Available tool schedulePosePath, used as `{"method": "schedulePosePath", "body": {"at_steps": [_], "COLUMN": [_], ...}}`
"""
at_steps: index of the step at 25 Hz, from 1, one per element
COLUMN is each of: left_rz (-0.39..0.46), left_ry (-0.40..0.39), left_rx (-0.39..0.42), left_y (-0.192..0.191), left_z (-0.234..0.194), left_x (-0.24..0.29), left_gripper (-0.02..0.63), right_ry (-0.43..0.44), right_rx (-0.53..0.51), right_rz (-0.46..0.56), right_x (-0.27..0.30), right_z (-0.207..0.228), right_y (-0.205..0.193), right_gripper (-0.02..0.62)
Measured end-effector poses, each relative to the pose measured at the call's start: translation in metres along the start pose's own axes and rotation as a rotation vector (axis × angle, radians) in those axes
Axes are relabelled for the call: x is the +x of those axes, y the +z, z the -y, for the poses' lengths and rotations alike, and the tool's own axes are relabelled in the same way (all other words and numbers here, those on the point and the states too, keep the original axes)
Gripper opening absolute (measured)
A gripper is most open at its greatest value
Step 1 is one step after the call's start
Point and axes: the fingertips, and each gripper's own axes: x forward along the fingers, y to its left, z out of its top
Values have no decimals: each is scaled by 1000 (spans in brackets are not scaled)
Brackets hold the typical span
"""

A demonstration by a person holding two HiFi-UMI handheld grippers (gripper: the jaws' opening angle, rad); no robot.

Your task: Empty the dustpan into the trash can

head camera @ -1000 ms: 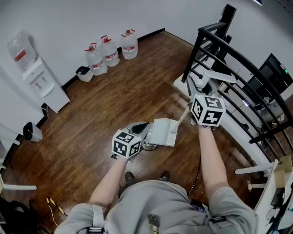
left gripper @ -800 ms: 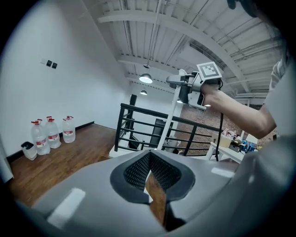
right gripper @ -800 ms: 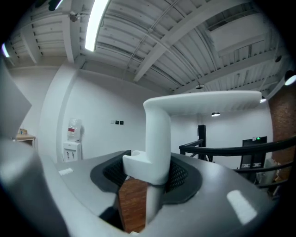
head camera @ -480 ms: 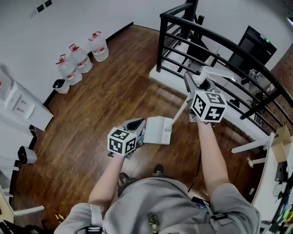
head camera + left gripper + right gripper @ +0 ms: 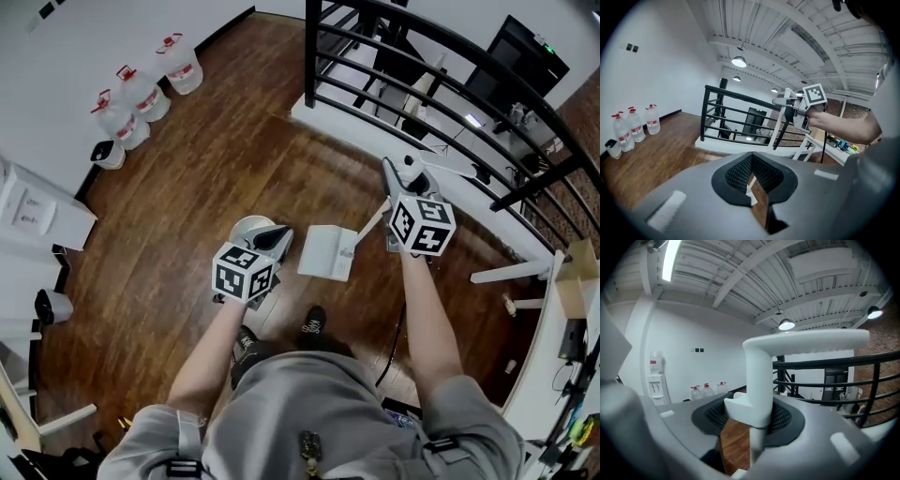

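Note:
In the head view my right gripper (image 5: pixel 401 174) is shut on the white handle (image 5: pixel 373 225) of the dustpan. The white pan (image 5: pixel 328 251) hangs tilted above the wooden floor, in front of the person's feet. In the right gripper view the handle's angled grip (image 5: pixel 758 390) sits clamped between the dark pads. My left gripper (image 5: pixel 272 240) is just left of the pan, over the round pale trash can (image 5: pixel 246 228). Its pads (image 5: pixel 740 173) meet at the tips, with only floor and a white sliver seen through the slit. The right gripper (image 5: pixel 800 110) also shows in the left gripper view.
A black railing (image 5: pixel 441 89) on a white ledge (image 5: pixel 356 141) runs across the upper right. Several water bottles (image 5: pixel 141 92) stand by the far wall and a white dispenser (image 5: pixel 33 211) stands at the left. The person's shoes (image 5: pixel 314 323) are right below the pan.
Both grippers and the dustpan have travelled across the floor and come lower. The railing is closer, the bottles farther off, and the trash can now lies under the left gripper.

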Motion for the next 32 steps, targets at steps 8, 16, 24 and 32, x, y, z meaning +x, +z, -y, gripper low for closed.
{"method": "schedulePosePath", "body": {"at_steps": [8,16,24,32], "left_rz": [-62,-116,-160,-182], "left_ry": [-21,-25,2,-13], "left_rx": [-17,-49,-63,-58], "left_y": [-17,-34,-41,-45], "left_z": [1,8,-4,2], "left_x": [31,48,50,57], "left_gripper": [5,4,3,5], "right_ry": [-37,-39,-68,-115], "right_rx": [14,21,31,81], "right_rz": [-76,-108,-141,-179], "right_x": [14,38,51,31], "right_z": [33,67,88,104], "right_y": [-84,-147,-183,-212], "right_gripper": [192,193,193,193]}}
